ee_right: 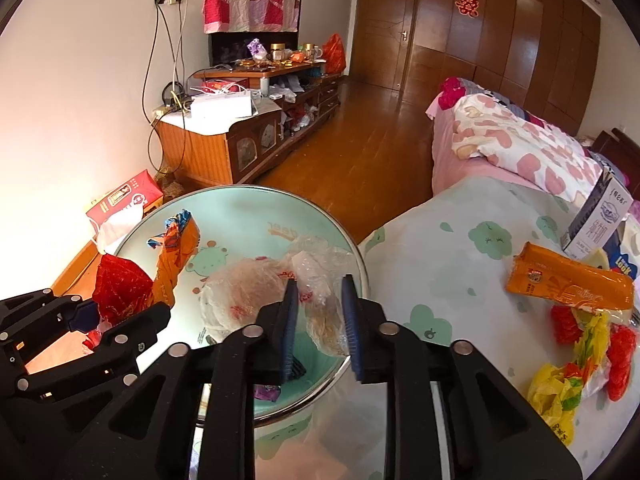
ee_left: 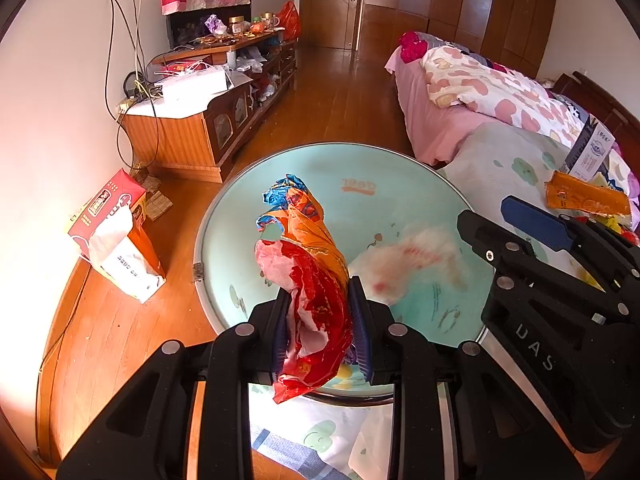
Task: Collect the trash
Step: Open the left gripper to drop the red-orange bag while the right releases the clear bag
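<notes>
A crumpled bundle of red and orange wrappers point(ee_left: 316, 264) sticks up over the round teal table point(ee_left: 340, 145), and my left gripper point(ee_left: 320, 320) is shut on it. The same bundle point(ee_right: 124, 284) and left gripper point(ee_right: 86, 316) show at the left in the right wrist view. A clear plastic bag point(ee_right: 240, 296) with faint red print lies on the table. Part of it sits between the fingers of my right gripper point(ee_right: 320, 320), and the pads stand apart without pressing it. From the left wrist, the bag point(ee_left: 408, 264) looks blurred and the right gripper point(ee_left: 486, 216) is above and to its right.
To the right is a bed under a cartoon-print cloth point(ee_right: 460, 240) with an orange packet point(ee_right: 568, 288), yellow and red wrappers point(ee_right: 560, 384) and a carton point(ee_right: 600, 216) on it. A red box with a white bag point(ee_left: 116, 232) stands on the floor by the wall. A cluttered wooden cabinet point(ee_left: 208, 120) lies beyond.
</notes>
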### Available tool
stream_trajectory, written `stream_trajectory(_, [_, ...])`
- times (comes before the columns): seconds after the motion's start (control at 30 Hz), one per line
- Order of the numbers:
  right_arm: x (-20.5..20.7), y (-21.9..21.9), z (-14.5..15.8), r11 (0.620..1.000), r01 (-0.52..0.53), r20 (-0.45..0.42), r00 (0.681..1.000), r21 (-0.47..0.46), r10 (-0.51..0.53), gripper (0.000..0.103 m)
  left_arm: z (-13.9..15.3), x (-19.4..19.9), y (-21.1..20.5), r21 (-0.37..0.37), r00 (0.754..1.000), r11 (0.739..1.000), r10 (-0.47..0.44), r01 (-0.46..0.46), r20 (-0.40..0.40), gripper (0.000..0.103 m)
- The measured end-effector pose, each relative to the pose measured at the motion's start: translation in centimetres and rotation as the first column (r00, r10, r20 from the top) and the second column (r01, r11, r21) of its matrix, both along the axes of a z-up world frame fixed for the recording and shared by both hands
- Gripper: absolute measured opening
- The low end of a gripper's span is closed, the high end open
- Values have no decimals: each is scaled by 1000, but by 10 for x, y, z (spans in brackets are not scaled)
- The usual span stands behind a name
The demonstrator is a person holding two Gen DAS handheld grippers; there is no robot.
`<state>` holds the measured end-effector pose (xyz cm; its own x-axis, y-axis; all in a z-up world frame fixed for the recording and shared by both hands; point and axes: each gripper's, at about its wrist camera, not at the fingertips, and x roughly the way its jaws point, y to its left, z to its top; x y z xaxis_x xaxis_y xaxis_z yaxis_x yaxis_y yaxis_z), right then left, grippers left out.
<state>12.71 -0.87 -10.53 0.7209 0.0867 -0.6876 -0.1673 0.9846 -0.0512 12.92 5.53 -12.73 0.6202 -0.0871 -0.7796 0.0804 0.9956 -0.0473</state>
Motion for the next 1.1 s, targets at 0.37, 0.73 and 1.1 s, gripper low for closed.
stream_trajectory(0.37, [-3,-4,4,999,38,30,999,17,-38,38,-2,-1,-1,4,1000,1000,-3,3,-3,29])
stream_trajectory(0.73, [-6,-14,4,998,65,29,997,20,-65,41,1,-4,0,27,1000,999,22,-22,16,60])
stream_trajectory(1.1, [-21,-31,14,987,145,127,980,71,-153,90,9,-6,7,50,995,995,86,-88,43,87])
